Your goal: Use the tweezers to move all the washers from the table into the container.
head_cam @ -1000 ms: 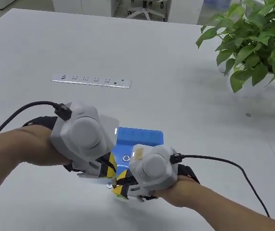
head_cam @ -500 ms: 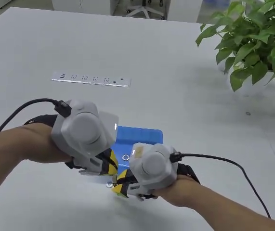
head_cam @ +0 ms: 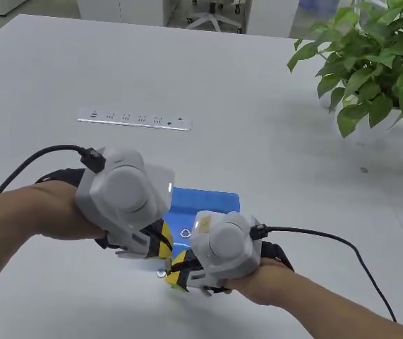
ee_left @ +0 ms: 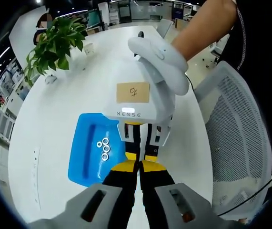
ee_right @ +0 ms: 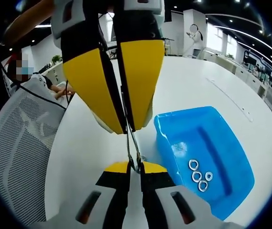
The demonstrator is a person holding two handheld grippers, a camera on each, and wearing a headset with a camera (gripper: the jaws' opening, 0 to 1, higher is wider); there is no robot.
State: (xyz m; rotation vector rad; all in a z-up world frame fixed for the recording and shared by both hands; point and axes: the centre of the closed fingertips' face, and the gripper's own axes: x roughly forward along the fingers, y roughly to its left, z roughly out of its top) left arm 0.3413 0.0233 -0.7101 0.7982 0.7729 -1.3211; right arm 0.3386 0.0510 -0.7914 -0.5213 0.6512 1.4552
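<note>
Left tool point(ee_right: 126, 130) is clenched on the tweezers point(ee_right: 133, 147). Right tool point(ee_right: 135, 168) is closed at their tips. The washer point(ee_right: 143, 157) beside them is probably light, stiff and slippery: pinch 1 rim.

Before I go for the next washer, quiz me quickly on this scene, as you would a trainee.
1. How many washers lie in the tray?
2. True or false: the tweezers lie flat on the table.
3. What stands at the right in the head view: A plant, B lamp, C mug?
Key: 1 four. 2 false: the left gripper holds them. 3 A.
</note>
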